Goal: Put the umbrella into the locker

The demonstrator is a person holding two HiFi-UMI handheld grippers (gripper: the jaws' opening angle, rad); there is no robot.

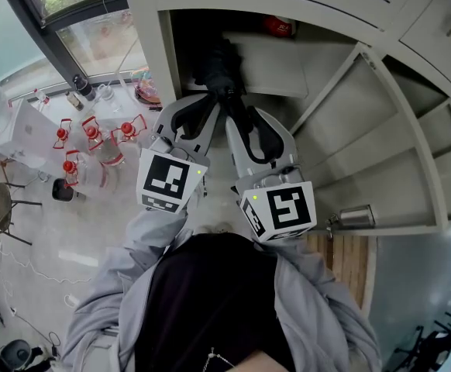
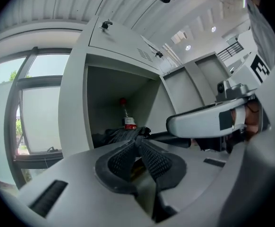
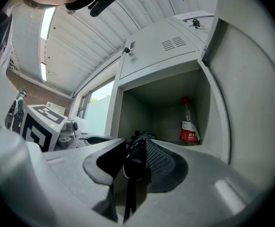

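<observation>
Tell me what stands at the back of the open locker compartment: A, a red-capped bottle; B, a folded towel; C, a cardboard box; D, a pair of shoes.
A: a bottle with a red cap and red label stands upright at the back of the locker, beyond the black umbrella.

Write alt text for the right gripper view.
The right gripper's fingers are clamped on a black umbrella. Its strap hangs down and its far end points into an open grey locker. A red-capped bottle stands at the locker's back right.
</observation>
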